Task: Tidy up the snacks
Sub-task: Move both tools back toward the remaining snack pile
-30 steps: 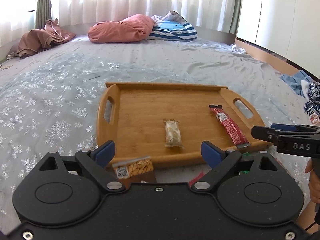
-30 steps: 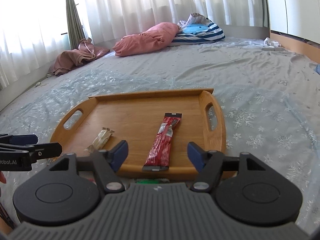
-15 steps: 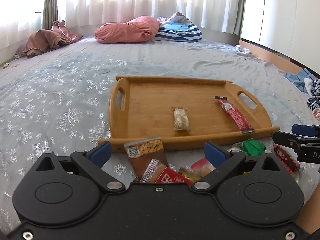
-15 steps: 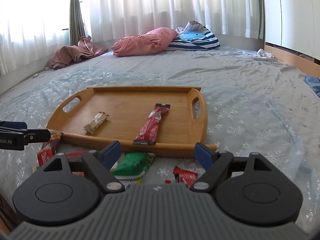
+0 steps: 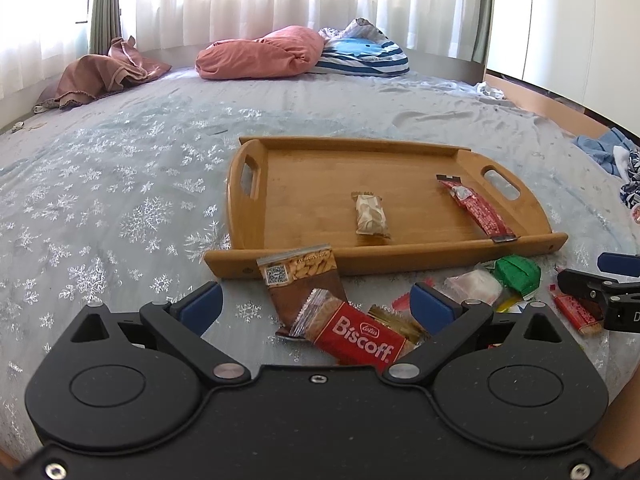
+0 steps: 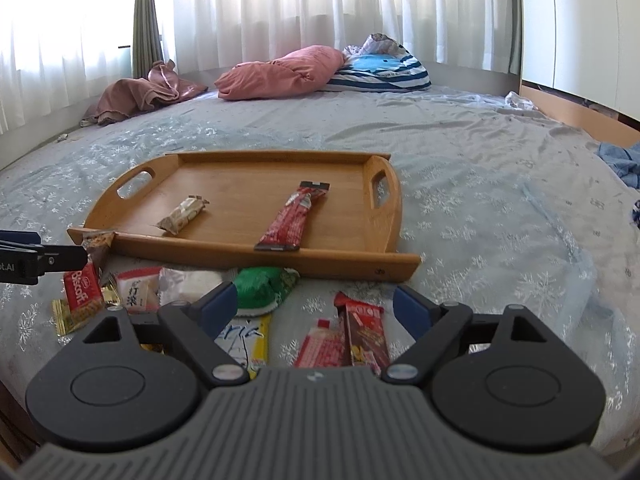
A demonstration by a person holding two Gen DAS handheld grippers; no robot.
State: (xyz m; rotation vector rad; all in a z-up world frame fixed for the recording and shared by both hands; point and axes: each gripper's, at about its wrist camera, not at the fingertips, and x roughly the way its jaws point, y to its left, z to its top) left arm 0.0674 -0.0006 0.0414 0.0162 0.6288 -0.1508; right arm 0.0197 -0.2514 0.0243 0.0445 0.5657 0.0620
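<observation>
While both tongs hang low over the bed [image 5: 120, 184], the left tongs [image 5: 316, 302] gape wide and hold nothing, with a red Biscoff pack [image 5: 356, 338] and a brown peanut packet [image 5: 304, 284] lying between their blue pads. Beside them, the right tongs [image 6: 316, 304] are opening, also empty, above a dark red bar [image 6: 366, 334] and a green wrapper [image 6: 260, 288]. Just beyond both sits the wooden tray [image 6: 344, 260], carrying a beige bar [image 6: 182, 216] and a long red stick [image 6: 294, 218].
</observation>
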